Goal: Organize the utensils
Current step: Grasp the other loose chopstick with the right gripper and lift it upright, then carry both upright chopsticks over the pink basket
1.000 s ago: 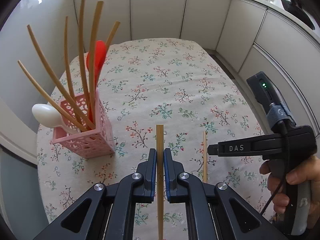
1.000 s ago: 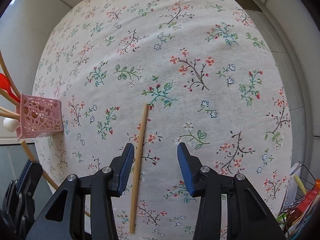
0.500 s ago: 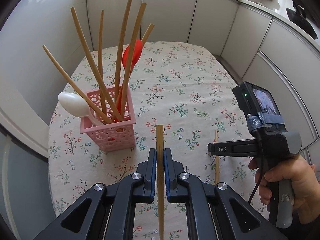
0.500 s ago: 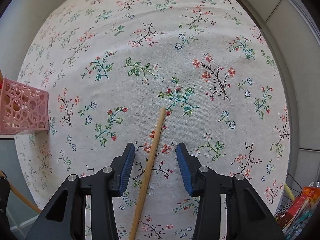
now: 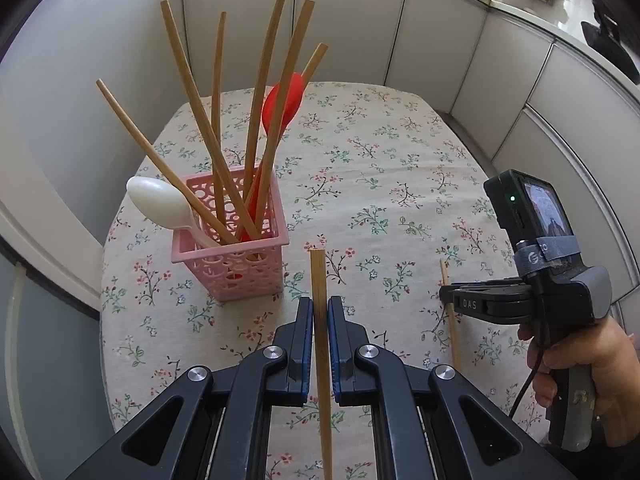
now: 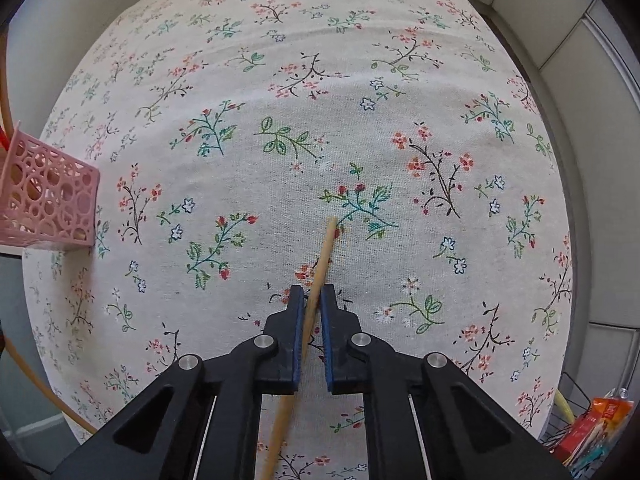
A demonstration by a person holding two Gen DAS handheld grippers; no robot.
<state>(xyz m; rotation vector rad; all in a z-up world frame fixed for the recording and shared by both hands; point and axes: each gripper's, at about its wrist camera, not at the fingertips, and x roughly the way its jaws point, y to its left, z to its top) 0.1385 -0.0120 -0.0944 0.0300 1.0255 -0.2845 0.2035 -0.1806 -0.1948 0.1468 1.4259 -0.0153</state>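
Bamboo chopstick (image 5: 320, 320) clamped in left gripper (image 5: 320, 322), near right of pink basket (image 5: 236, 240). Right gripper (image 6: 311, 312) jaws just closed on second chopstick (image 6: 320, 256), lying on worktop (image 6: 400, 120). Risks: thin stick slips or pivots on lift; held stick catches crowded chopsticks in basket, tips it. Floral cloth, white cabinets far and right.

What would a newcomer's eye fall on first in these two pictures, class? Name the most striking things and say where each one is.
First, the pink basket at the left of the floral tablecloth, bristling with chopsticks, a red spoon and a white spoon. Then the left gripper, clamped on one chopstick. The right gripper has just closed on another chopstick lying on the cloth.
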